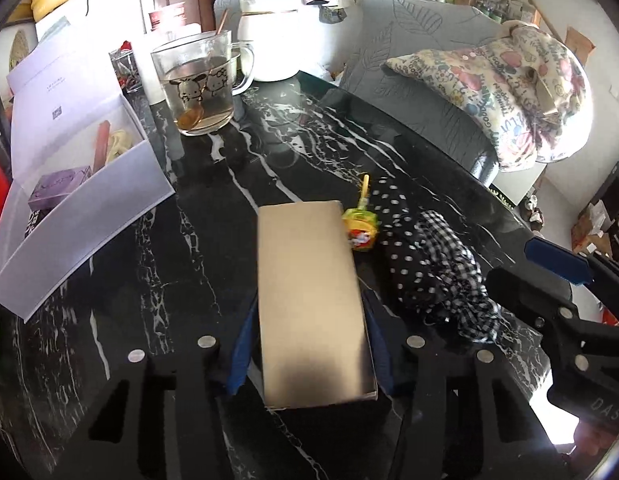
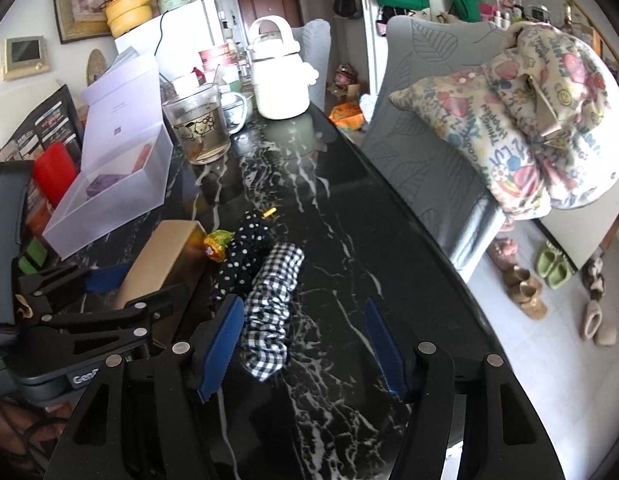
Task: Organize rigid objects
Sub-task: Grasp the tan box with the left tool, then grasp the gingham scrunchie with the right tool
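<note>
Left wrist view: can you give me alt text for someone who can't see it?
The left gripper is clamped on a tan cardboard box lying on a black marble table. A small yellow-green toy and patterned cloth lie right of it; an open white box sits left.

A black, white-veined marble counter (image 1: 213,240) is seen. Between the left tongs (image 1: 307,344) a tan box (image 1: 309,300) is clamped, resting on it. Just right of these, a lollipop (image 1: 359,228) and two scrunchies (image 2: 265,280) are laid. Far ahead-left, a white open box (image 1: 89,200), a glass mug (image 1: 197,84) and a white kettle (image 1: 269,28) are set.
</note>
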Demonstrator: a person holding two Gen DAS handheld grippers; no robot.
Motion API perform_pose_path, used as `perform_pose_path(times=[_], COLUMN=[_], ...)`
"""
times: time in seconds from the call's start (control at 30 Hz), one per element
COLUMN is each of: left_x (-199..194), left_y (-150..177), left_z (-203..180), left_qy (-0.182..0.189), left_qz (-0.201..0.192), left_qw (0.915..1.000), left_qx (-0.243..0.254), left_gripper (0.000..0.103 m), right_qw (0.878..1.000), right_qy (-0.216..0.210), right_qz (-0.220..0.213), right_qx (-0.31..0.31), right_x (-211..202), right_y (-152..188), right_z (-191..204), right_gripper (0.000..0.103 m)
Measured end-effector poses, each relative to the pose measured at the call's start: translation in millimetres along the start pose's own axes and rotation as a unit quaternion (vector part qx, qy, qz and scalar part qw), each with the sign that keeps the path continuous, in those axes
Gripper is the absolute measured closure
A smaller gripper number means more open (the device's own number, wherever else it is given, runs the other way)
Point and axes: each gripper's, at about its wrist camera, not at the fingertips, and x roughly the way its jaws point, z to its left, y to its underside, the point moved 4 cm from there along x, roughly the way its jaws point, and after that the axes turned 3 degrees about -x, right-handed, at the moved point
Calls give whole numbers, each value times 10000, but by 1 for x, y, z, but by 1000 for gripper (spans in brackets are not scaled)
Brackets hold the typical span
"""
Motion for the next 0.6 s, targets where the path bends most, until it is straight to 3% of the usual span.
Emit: perform_pose_path(times=[0.27, 0.6], left_x=[0, -10], left_y=[-1, 11], left_z=[15, 55], left_qy=[-104, -544], left_qz=[-61, -54], left_qw=[9999, 9982], left_qx=[-3, -236], left_gripper=[59, 59], right_qw=[9999, 9994], right_qy=[-78, 103], right_qz=[3, 282], right_qx=[-155, -159], right_x=[5, 26], right_y=[-3, 4], right_z=[13, 13], right_gripper=[42, 49])
